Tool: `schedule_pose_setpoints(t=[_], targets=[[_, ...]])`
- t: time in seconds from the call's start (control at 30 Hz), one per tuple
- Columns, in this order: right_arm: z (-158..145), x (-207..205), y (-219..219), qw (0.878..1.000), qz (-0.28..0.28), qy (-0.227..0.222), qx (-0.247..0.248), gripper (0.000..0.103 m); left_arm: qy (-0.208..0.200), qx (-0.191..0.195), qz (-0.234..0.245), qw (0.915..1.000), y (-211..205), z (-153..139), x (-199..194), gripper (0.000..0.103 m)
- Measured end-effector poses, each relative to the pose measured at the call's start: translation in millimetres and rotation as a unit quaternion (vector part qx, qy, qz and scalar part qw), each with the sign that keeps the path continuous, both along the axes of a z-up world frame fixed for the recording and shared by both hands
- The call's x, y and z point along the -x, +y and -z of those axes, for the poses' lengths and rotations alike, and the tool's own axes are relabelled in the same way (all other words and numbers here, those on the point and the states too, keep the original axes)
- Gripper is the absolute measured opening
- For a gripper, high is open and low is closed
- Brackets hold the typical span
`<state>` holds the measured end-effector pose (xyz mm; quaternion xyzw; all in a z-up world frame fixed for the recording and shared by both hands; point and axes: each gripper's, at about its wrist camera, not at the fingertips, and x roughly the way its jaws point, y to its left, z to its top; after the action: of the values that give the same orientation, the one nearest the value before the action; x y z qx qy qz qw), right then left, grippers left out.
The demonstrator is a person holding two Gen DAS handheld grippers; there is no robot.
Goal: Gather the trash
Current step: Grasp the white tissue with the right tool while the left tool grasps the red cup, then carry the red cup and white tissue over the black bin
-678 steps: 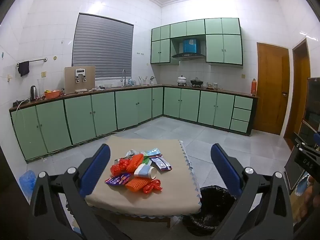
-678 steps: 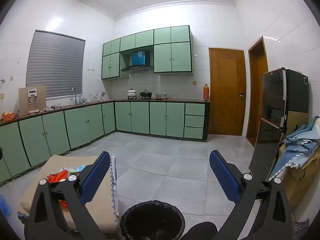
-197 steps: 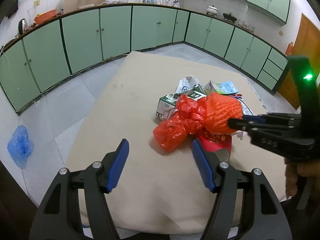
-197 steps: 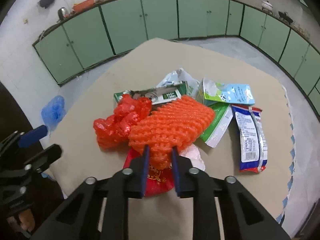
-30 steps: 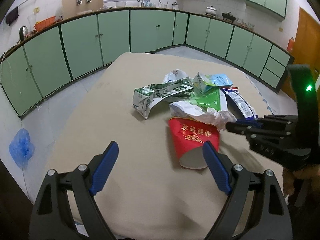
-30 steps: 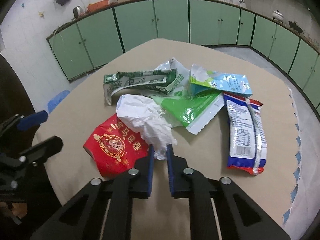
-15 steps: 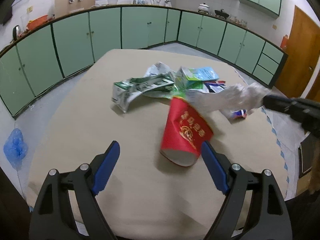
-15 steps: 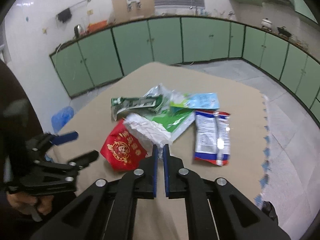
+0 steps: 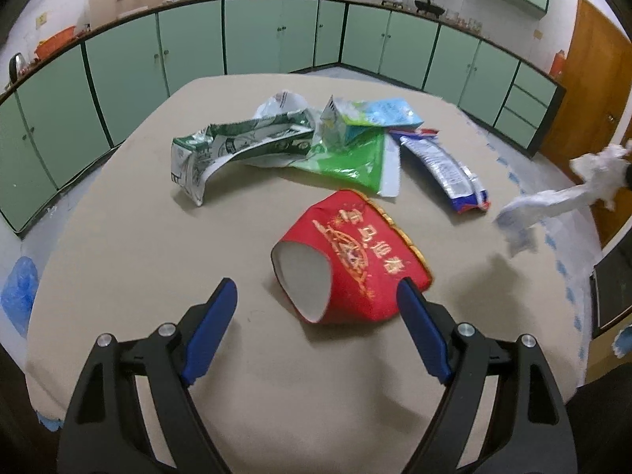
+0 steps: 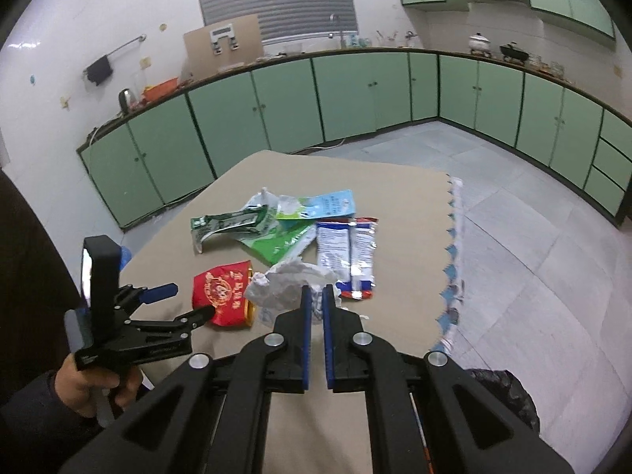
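Observation:
A crushed red paper cup [image 9: 351,260] lies on its side on the beige table [image 9: 138,237], its mouth toward me. My left gripper [image 9: 318,300] stands open around its near end, both pads clear of it; in the right wrist view that left gripper [image 10: 185,300] sits beside the red cup [image 10: 221,290]. My right gripper [image 10: 315,294] is shut on a crumpled white paper [image 10: 288,286], lifted off the table. The same white paper [image 9: 553,205] hangs in the air at the far right of the left wrist view.
Flattened green carton [image 9: 237,146], green wrapper [image 9: 351,162], blue-white carton [image 9: 375,112] and a red-blue-white packet [image 9: 446,170] lie beyond the cup. A black-lined bin [image 10: 509,399] stands by the table's right edge. Green cabinets line the walls.
The right gripper has lifted the white paper up and to the right, away from the cup. The left gripper has moved closer and lower, and the cup now lies between its pads.

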<state>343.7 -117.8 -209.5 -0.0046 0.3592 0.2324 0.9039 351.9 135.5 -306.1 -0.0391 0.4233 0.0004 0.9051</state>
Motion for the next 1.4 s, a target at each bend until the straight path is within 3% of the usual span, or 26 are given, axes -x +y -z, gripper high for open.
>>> schedule_pose_setpoints(t=[0.17, 0.2, 0.23, 0.33, 0.7, 1.1, 1.4], targets=[[6.3, -6.1, -4.8, 1.000, 0.007, 0.009, -0.005, 0.005, 0.011, 0.002, -0.006, 0.9999, 4.7, 11.6, -12.5, 0.078], [6.8, -6.6, -4.5, 1.000, 0.007, 0.010, -0.005, 0.005, 0.016, 0.010, -0.001, 0.9998, 4.1, 15.3, -15.8, 0.070], [7.6, -7.2, -4.2, 1.000, 0.007, 0.011, -0.006, 0.005, 0.016, 0.020, 0.003, 0.9997, 3.4, 16.3, -16.7, 0.054], [7.3, -7.2, -3.2, 1.000, 0.008, 0.011, -0.007, 0.005, 0.005, 0.015, 0.006, 0.9999, -3.3, 14.1, -15.7, 0.048], [-5.7, 4.4, -9.3, 1.000, 0.011, -0.005, -0.011, 0.005, -0.066, 0.020, 0.008, 0.9976, -13.6, -46.7, 19.1, 0.046], [-33.8, 44.0, -49.7, 0.999, 0.040, -0.029, -0.007, 0.005, -0.080, 0.016, 0.043, 0.9957, -44.6, -90.4, 45.7, 0.045], [-47.4, 75.3, -100.0, 0.996, 0.084, -0.037, -0.003, 0.005, -0.103, 0.014, 0.100, 0.9896, -98.6, -126.5, 66.8, 0.045]])
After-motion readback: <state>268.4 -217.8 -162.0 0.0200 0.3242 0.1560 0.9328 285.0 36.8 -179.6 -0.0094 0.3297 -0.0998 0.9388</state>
